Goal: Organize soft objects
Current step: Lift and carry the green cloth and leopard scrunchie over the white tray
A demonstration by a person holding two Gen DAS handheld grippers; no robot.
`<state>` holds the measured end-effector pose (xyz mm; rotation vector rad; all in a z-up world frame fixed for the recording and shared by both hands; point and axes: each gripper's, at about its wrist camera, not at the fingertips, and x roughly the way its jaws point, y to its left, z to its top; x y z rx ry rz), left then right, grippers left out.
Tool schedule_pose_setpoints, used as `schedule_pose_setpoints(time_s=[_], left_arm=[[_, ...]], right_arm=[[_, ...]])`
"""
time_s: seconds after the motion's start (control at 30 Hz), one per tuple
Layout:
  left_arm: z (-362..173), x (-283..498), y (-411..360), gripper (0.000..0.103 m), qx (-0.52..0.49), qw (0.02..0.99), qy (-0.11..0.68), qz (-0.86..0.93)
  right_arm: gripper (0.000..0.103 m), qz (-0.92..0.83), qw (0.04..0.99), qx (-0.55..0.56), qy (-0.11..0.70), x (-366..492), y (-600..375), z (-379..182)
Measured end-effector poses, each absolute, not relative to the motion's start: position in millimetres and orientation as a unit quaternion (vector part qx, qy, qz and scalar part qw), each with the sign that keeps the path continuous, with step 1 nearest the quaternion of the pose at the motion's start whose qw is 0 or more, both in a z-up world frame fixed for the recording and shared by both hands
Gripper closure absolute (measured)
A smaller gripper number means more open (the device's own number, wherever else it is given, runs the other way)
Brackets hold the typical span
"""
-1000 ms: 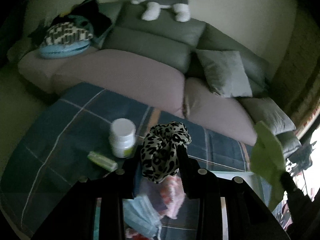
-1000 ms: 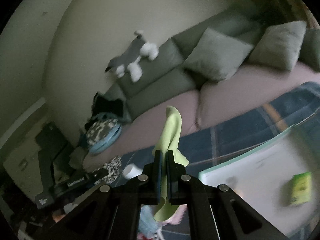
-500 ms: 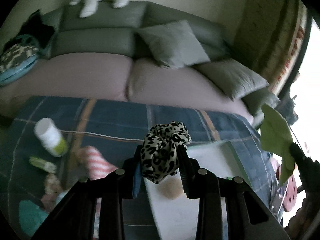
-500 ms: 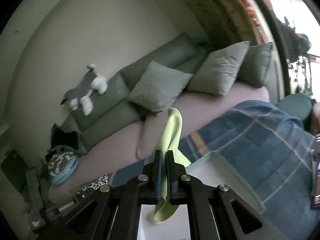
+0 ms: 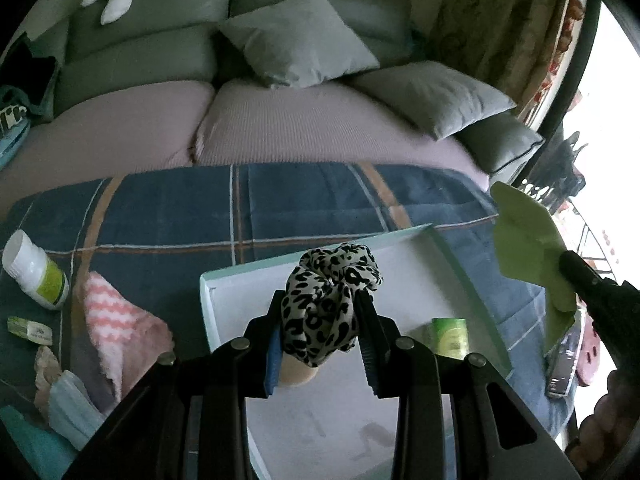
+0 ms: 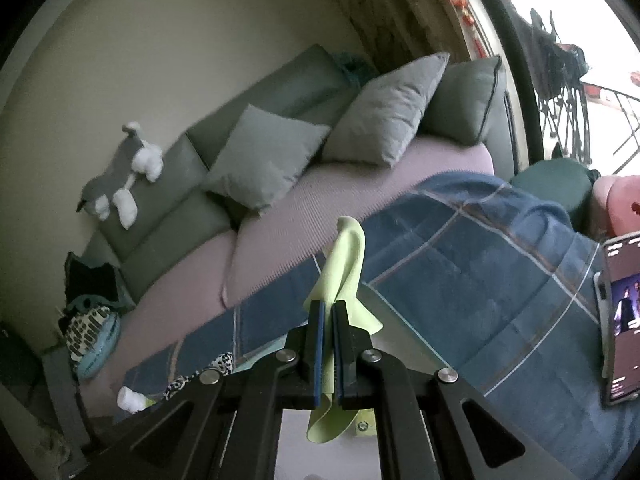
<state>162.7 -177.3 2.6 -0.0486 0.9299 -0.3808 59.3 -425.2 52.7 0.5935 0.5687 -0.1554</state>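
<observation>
Left tongs are squeezing a spotted black-and-white scrunchie between their pads, and it is puffing out above and below them. They are hanging over a white tray with a pale green rim. Inside the tray a small green box is lying on the right, and a tan round thing is peeking out under the scrunchie.

Right tongs are pinched almost flat on a thin lime-green cloth. One end of the cloth is sticking up past the tips and the other end is drooping down below them. In the left view these tongs are showing at the right edge, beside the tray.

Under the tray a blue checked blanket is spreading out. On it, left of the tray, a pink and white zigzag cloth is lying next to a white bottle that is tipped on its side. A light blue face mask is sitting at the bottom left. A phone with a lit screen is lying on the blanket at the right. Behind it all, grey pillows and a toy dog are resting on a sofa.
</observation>
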Motion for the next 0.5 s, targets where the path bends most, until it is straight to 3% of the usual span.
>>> schedule_pose_setpoints(time_s=[0.5], left_arm=[[-30, 182, -191, 0.068, -0.029, 0.862, 0.472, -0.182]], right_arm=[[0.099, -0.052, 0.896, 0.269, 0.350, 98, -401, 5]])
